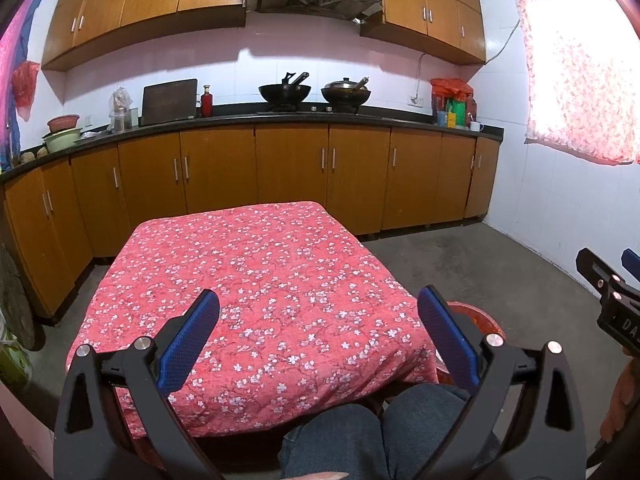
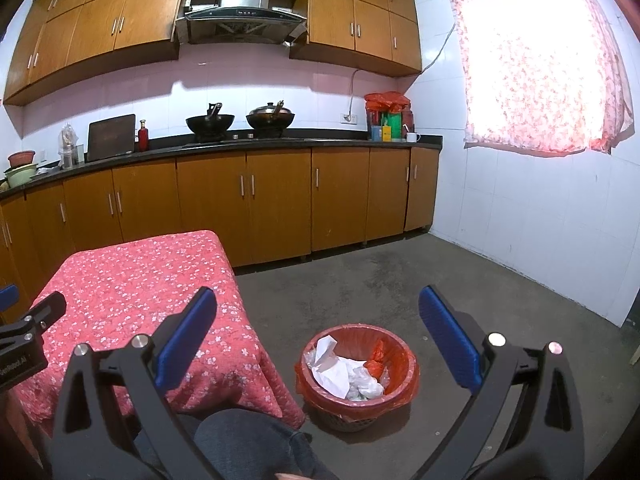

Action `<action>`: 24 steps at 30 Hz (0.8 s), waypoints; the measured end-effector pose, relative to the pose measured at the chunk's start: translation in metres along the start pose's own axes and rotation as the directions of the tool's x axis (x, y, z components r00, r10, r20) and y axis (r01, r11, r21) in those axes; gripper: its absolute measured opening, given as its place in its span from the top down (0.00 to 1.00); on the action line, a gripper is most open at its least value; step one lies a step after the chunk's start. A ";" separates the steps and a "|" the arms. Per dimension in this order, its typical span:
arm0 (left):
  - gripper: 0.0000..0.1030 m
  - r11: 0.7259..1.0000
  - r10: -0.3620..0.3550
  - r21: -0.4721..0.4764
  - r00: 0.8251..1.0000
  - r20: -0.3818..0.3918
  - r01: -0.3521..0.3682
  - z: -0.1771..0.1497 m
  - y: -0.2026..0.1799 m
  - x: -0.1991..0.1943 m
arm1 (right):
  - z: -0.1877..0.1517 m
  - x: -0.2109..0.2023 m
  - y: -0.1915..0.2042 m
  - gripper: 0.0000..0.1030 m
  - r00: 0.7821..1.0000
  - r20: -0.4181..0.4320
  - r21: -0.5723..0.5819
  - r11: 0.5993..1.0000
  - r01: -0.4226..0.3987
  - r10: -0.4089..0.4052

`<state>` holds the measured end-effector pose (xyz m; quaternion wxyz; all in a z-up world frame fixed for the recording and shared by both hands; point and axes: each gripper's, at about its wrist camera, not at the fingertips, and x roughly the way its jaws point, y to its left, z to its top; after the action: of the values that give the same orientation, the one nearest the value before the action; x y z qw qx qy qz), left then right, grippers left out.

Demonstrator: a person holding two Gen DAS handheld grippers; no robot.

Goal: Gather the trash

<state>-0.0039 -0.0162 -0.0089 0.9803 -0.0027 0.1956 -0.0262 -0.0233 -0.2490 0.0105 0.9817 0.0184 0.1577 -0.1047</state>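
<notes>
A red waste basket lined with a red bag stands on the floor right of the table; crumpled white paper and plastic trash lie inside it. Only its rim shows in the left wrist view, behind the right finger. My left gripper is open and empty above the near part of the table with the red floral cloth. My right gripper is open and empty, held above the floor over the basket. No loose trash shows on the cloth.
Wooden cabinets and a dark counter with two woks run along the far wall. The grey concrete floor lies between table and cabinets. The person's jeans-clad knees are at the table's near edge. A curtained window is at right.
</notes>
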 end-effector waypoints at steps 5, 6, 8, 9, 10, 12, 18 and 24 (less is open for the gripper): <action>0.04 1.000 -0.002 0.002 1.000 0.003 0.002 0.000 0.000 -0.002 | -0.001 0.001 -0.003 0.04 1.000 -0.002 0.007 1.000 -0.002 0.002; 0.04 1.000 -0.001 0.003 1.000 0.003 0.001 0.000 0.000 -0.002 | -0.001 0.000 -0.002 0.04 1.000 -0.002 0.007 1.000 -0.002 0.002; 0.04 1.000 -0.001 0.002 1.000 0.002 0.001 0.000 -0.001 -0.002 | -0.002 0.001 -0.003 0.04 1.000 -0.003 0.011 1.000 -0.001 0.001; 0.04 1.000 -0.002 0.003 1.000 0.002 0.002 0.000 -0.001 -0.002 | -0.002 0.001 -0.002 0.04 1.000 -0.004 0.012 1.000 -0.001 0.001; 0.04 1.000 -0.001 0.003 1.000 0.003 0.001 0.000 -0.001 -0.002 | -0.002 0.001 -0.003 0.04 1.000 -0.005 0.013 1.000 0.000 0.000; 0.04 1.000 -0.003 0.003 1.000 0.002 0.003 0.001 0.000 -0.003 | -0.002 0.001 -0.003 0.04 1.000 -0.005 0.013 1.000 -0.001 0.001; 0.04 1.000 -0.006 0.006 1.000 0.002 0.006 0.001 -0.001 -0.003 | -0.002 0.002 -0.003 0.04 1.000 -0.006 0.015 1.000 -0.001 0.001; 0.04 1.000 -0.011 0.009 1.000 0.002 0.011 0.002 0.000 -0.003 | -0.002 0.001 -0.005 0.04 1.000 -0.007 0.019 1.000 -0.001 0.001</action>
<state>-0.0060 -0.0158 -0.0056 0.9804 0.0008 0.1945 -0.0325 -0.0239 -0.2540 0.0081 0.9810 0.0280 0.1603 -0.1057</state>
